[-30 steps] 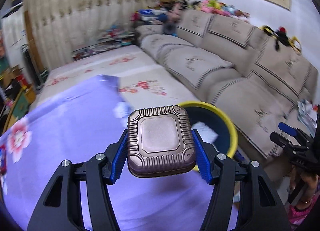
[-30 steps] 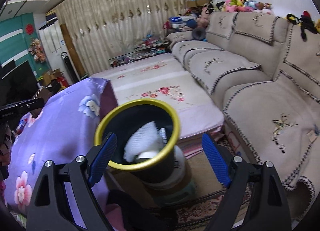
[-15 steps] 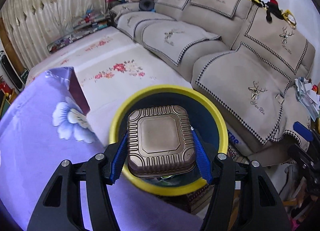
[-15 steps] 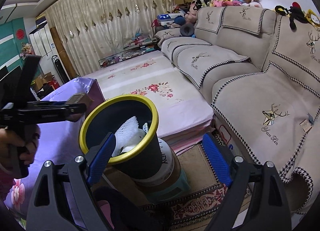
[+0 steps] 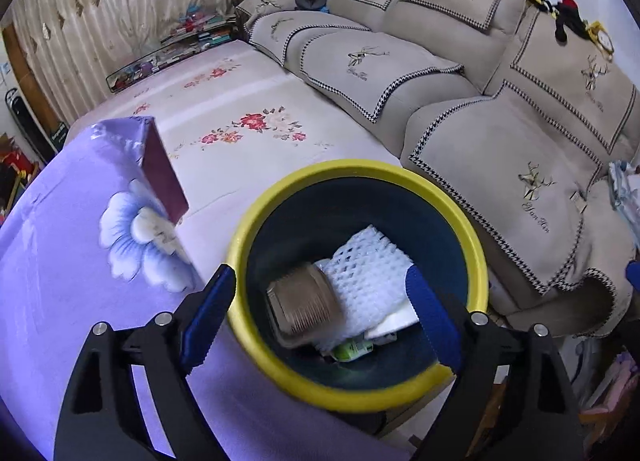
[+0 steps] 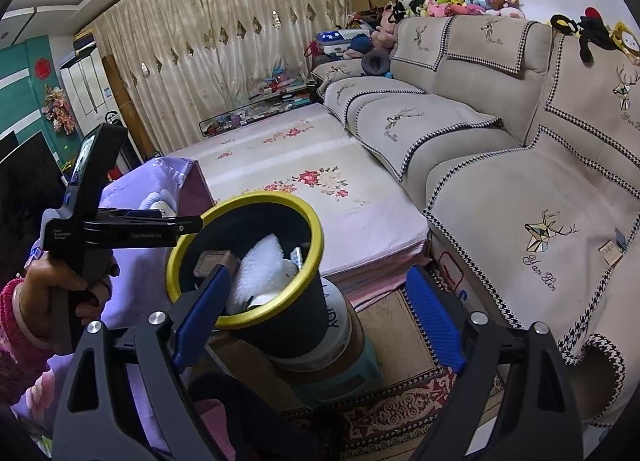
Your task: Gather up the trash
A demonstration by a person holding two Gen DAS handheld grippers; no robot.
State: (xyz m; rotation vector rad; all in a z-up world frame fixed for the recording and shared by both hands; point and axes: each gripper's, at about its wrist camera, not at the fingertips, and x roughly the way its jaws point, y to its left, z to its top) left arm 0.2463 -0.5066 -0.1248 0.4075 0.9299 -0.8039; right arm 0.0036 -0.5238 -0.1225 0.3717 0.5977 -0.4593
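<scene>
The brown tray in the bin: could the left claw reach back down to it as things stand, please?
Probably yes. The left claw hangs open right above the yellow-rimmed bin, and the brown tray lies uncovered on top of the white foam netting.

The bin (image 5: 357, 392) is dark navy inside with a bright yellow rim; in it, at the picture's six o'clock, lie a bronze-brown ribbed tray (image 5: 303, 306), a white foam net (image 5: 365, 275) with a diamond mesh, and a lime-green scrap (image 5: 352, 350); the left gripper (image 5: 320, 321) is black with ridged blue pads (image 5: 208, 317); at nine o'clock spreads a lilac cloth (image 5: 72, 261) printed with a pale blue-white flower; at twelve o'clock a pale pink mat (image 5: 248, 129) bears red blossoms; at two o'clock the beige sofa (image 5: 500, 133) carries black-and-white houndstooth trim and embroidered deer.
</scene>
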